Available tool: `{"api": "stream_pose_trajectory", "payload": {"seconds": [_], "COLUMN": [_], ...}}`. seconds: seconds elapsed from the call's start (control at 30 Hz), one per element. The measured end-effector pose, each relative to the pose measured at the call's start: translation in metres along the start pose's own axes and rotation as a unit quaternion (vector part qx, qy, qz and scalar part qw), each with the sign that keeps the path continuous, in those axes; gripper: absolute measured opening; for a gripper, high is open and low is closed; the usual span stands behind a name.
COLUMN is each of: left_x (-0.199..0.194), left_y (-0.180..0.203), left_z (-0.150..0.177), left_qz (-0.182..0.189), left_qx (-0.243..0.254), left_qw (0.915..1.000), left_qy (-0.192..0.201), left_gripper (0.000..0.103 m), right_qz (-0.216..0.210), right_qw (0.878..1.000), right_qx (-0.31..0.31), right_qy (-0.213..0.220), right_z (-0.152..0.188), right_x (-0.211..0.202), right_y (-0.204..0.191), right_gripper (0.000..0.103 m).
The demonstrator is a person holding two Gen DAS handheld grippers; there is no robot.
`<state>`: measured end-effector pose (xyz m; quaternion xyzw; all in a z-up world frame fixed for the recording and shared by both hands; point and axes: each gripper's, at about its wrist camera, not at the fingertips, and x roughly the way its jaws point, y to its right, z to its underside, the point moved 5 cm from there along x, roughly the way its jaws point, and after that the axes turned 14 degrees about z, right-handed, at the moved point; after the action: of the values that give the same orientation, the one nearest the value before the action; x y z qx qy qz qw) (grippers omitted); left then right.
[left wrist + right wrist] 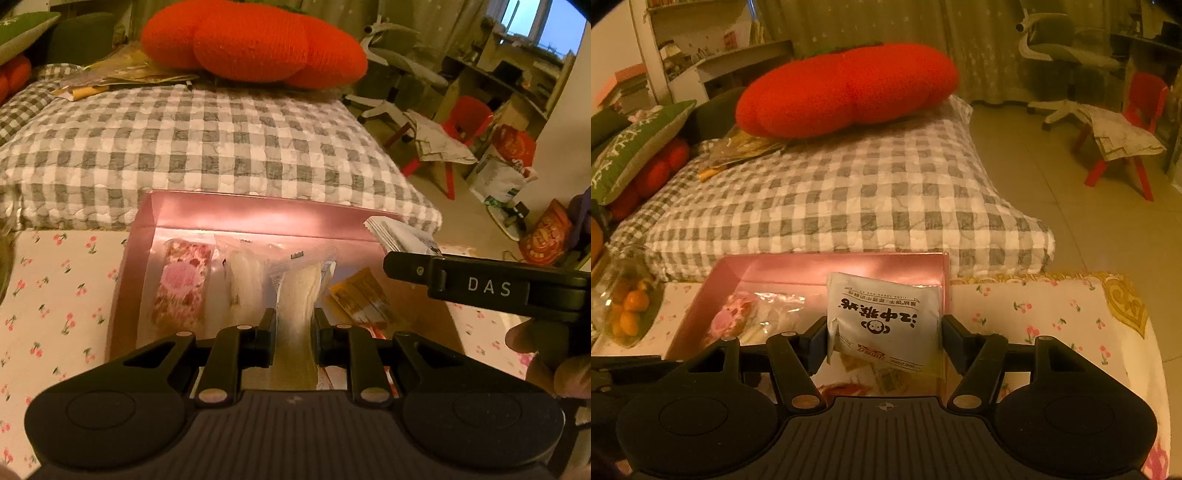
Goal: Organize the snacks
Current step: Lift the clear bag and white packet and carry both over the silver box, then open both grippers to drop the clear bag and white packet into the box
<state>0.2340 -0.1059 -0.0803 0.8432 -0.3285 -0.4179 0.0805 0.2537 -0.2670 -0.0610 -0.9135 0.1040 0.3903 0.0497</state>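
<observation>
Placing step: left claw point(293, 325) pinched tight on clear-wrapped pale snack point(297, 295), right claw point(884, 338) half-wide clamping white printed packet point(886, 321), both over shallow pink box point(258, 216) on floral-cloth counter point(55, 295). Next: lower, release pale snack at 3 o'clock of the row.

My left gripper point(294, 332) points steeply downward, jaws drawn narrow and clamped on a slim clear-wrapped snack point(298, 295). My right gripper point(884, 339) tilts down alongside it, jaws set wide and pressing both edges of a white packet point(886, 321). Fingers point(524, 336) wrap its handle.
</observation>
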Motion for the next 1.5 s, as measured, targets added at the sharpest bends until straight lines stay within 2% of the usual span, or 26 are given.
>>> {"api": "stream_pose_trajectory", "payload": {"seconds": [0.33, 0.5, 0.6, 0.7, 0.8, 0.9, 0.97, 1.5], "left_x": [0.025, 0.026, 0.025, 0.024, 0.024, 0.017, 0.013, -0.028], "left_y": [-0.003, -0.009, -0.008, -0.006, 0.001, 0.006, 0.008, 0.024], "left_z": [-0.006, -0.005, -0.006, -0.007, -0.008, -0.006, -0.006, 0.008], "left_qz": [-0.025, -0.028, -0.028, -0.030, -0.030, -0.029, -0.033, -0.032], "left_qx": [0.010, 0.018, 0.024, 0.032, 0.042, 0.053, 0.057, 0.065], "left_qw": [0.9996, 0.9994, 0.9993, 0.9990, 0.9987, 0.9982, 0.9978, 0.9973], "left_qy": [-0.011, -0.010, -0.012, -0.011, -0.007, -0.002, -0.001, 0.008], "left_gripper": [0.018, 0.020, 0.028, 0.037, 0.051, 0.058, 0.066, 0.084], "right_qz": [0.008, 0.006, 0.001, 0.003, 0.007, 0.005, 0.010, 0.016], "right_qw": [1.000, 0.999, 0.999, 0.999, 0.999, 1.000, 1.000, 0.999], "right_qx": [-0.023, -0.033, -0.041, -0.039, -0.030, -0.025, -0.024, -0.020], "right_qy": [0.005, 0.009, 0.006, 0.007, 0.010, 0.011, 0.012, 0.020], "right_z": [-0.004, -0.004, -0.004, -0.005, -0.008, -0.010, -0.010, 0.002], "right_x": [0.020, 0.023, 0.022, 0.019, 0.015, 0.007, 0.001, -0.056], "right_y": [-0.010, -0.013, -0.017, -0.016, -0.013, -0.010, -0.008, 0.002], "right_gripper": [0.065, 0.069, 0.076, 0.077, 0.084, 0.085, 0.086, 0.092]}}
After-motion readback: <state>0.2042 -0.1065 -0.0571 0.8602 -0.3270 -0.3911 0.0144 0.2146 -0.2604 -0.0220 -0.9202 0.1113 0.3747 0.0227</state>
